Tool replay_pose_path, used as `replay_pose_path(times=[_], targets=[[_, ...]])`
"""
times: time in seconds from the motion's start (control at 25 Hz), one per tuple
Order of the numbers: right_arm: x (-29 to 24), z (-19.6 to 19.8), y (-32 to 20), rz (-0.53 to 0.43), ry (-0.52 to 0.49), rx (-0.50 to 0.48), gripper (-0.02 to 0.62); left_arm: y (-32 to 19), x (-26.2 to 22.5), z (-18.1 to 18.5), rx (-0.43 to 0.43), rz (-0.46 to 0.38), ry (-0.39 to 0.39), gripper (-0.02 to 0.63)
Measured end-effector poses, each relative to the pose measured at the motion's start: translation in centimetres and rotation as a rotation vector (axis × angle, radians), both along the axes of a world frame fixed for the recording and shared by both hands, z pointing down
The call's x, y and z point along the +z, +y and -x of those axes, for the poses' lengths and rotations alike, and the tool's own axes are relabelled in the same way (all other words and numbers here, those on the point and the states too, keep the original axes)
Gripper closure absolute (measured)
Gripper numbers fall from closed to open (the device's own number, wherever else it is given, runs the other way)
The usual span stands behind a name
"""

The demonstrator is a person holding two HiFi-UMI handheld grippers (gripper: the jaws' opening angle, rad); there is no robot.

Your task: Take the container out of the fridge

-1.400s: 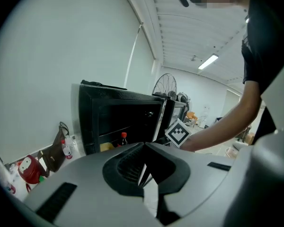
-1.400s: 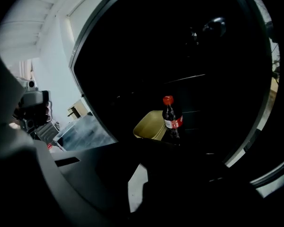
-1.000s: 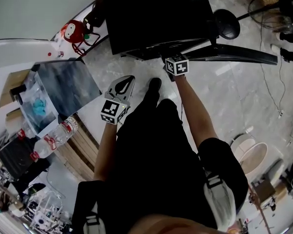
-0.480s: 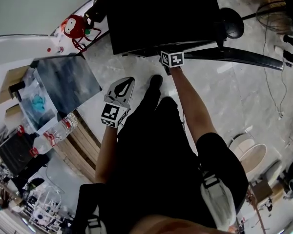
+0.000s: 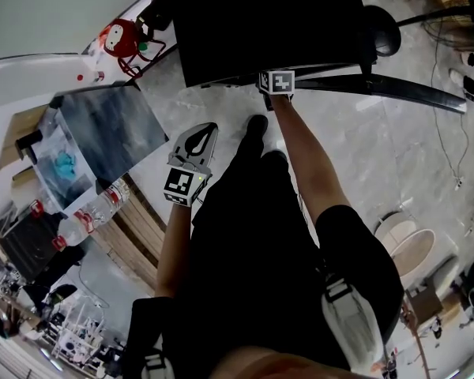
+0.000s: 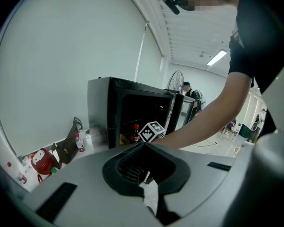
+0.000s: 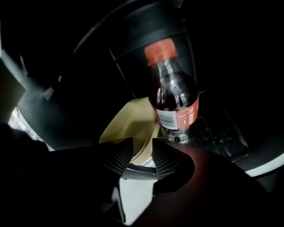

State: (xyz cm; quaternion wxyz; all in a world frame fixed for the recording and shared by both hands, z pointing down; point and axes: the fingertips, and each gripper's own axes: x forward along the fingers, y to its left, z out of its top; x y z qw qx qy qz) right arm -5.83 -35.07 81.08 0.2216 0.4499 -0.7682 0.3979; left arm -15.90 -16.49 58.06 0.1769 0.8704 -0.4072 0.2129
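Observation:
A black fridge stands with its door open in front of me. On its shelf lies a flat tan container, with a red-capped cola bottle standing just behind it to the right. My right gripper reaches into the fridge. Its jaws are opening, the container's near edge shows in the gap between them, and the pads do not press on it. In the head view only its marker cube shows at the fridge mouth. My left gripper hangs shut and empty over the floor, left of the fridge.
The open fridge door juts out to the right. A grey-topped box and water bottles stand at the left. A red bag sits by the wall. Another person stands far off behind the fridge.
The right arm has pushed forward, carrying its marker cube up to the fridge mouth. The left gripper has stayed where it was.

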Motion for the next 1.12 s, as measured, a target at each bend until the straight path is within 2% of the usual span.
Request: replay_pose_path(times=[0.44, 0.64, 1.12], targets=[[0.3, -0.1, 0.3, 0.035, 0.023, 0.016, 0.508, 0.6, 1.0, -0.1, -0.001, 0.021, -0.001, 0.589], [0.3, -0.3, 0.4, 0.045, 0.027, 0.029, 0.568, 0.3, 0.8, -0.1, -0.009, 0.016, -0.003, 0.589], [0.3, -0.5, 0.7, 0.077, 0.038, 0.055, 0.579, 1.3, 0.8, -0.2, 0.002, 0.010, 0.001, 0.589]])
